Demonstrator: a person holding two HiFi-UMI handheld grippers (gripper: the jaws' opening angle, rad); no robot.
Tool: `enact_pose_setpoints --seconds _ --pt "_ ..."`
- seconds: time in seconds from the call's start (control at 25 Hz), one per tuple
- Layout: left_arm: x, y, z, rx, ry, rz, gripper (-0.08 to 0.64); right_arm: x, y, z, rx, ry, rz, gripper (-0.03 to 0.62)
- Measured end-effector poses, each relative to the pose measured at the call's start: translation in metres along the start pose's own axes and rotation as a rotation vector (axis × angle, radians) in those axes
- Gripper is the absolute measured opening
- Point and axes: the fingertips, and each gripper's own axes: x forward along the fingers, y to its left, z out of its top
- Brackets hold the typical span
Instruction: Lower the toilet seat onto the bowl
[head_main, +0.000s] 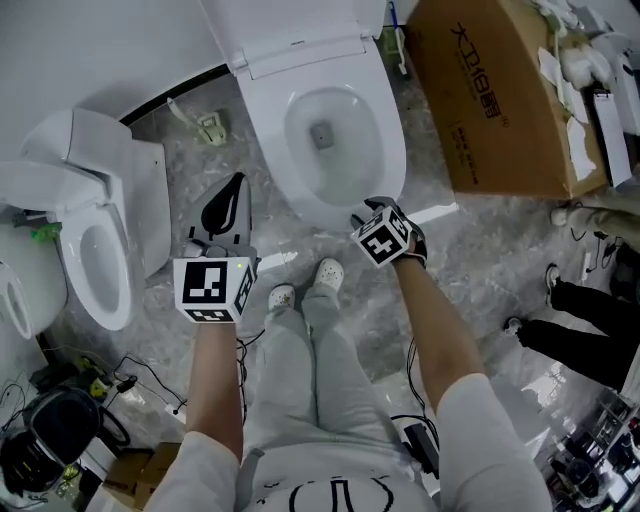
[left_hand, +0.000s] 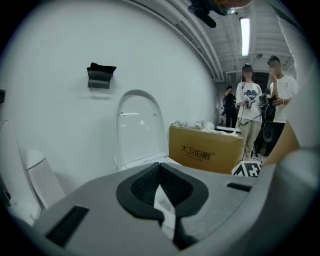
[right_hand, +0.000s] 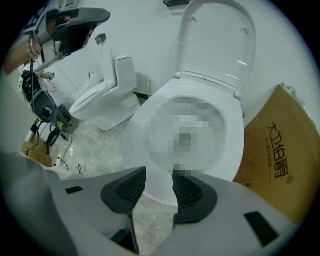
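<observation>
Only readable print: four dark Chinese characters on the side of the cardboard box (head_main: 500, 110), apparently 大卫伯爵, plus a small mark after them too small to read. The marker cubes (head_main: 214, 288) on the tongs carried black-and-white square patterns and no text.

The floor (head_main: 480, 260) was glossy grey marbled tile and the wall (left_hand: 60, 125) plain white. A black bracket (left_hand: 100, 76) was fixed high on the wall. A second toilet (head_main: 110, 160) stood at the left with its lid up, and cables (head_main: 130, 380) lay on the floor near it. Bystanders (left_hand: 248, 110) stood past the box.

The toilet seat (head_main: 392, 150) lay flat on the bowl, with the lid (right_hand: 215, 45) upright behind it. Seat and bowl rim were both white, so the seam between them was hard to separate.

The right gripper (right_hand: 159, 175) pointed steeply down at the front of the toilet. Its jaws were apart, with the seat's front edge showing between them and no clamp on it visible. The left gripper (left_hand: 160, 170) was off to the side, well clear of the seat. Its tips were together with nothing between them.

The bowl interior couldn't be made out in the right gripper view. Another white fixture was cut off at the head view's left edge. Clutter at the right edge was too small to identify.
</observation>
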Motion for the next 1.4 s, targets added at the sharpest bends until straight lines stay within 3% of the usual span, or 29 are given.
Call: enact_pose_setpoints --seconds 0.28,0.56,1.16,1.4 --pt "-0.029 0.009 0.044 0.026 -0.042 -0.015 0.009 -0.060 0.008 0.033 0.072 -0.083 -0.049 0.189" --pt "-0.065 0.029 0.096 0.050 -0.103 -0.020 0.009 -0.145 0.009 0.082 0.124 -0.238 -0.145 0.189" --pt "-0.160 0.060 0.225 0.120 -0.320 -0.056 0.009 -0.366 0.044 0.184 0.172 -0.695 -0.435 0.189" --pt "-0.205 0.069 0.268 0.150 -0.404 -0.051 0.009 -0.460 0.075 0.205 0.158 -0.872 -0.550 0.189"
